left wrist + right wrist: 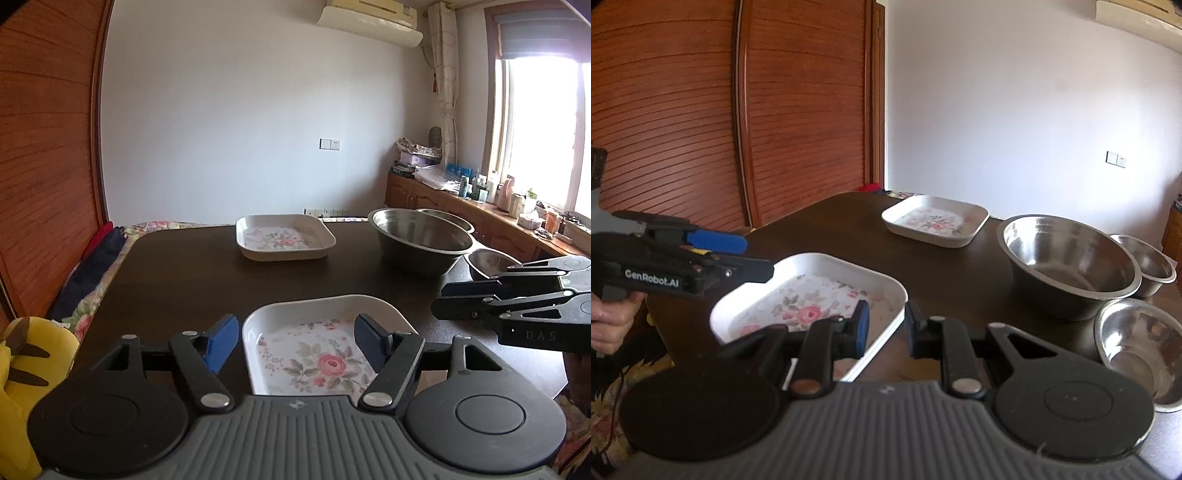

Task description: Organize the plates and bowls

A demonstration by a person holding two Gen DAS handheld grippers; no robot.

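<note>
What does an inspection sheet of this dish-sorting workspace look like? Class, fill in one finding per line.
Surface: dark table, looks clean.
Job's things: near floral plate at the front edge; far floral plate at the back; large steel bowl, medium steel bowl behind it, small steel bowl in front, none stacked.
Clutter: yellow plush toy beside the table.
Grippers: left gripper wide open over the near plate; right gripper narrowly parted astride that plate's right rim, contact unclear.
Cables: nothing seen.
Surroundings: slatted wooden wardrobe, air conditioner, bright window, cluttered sideboard.
</note>
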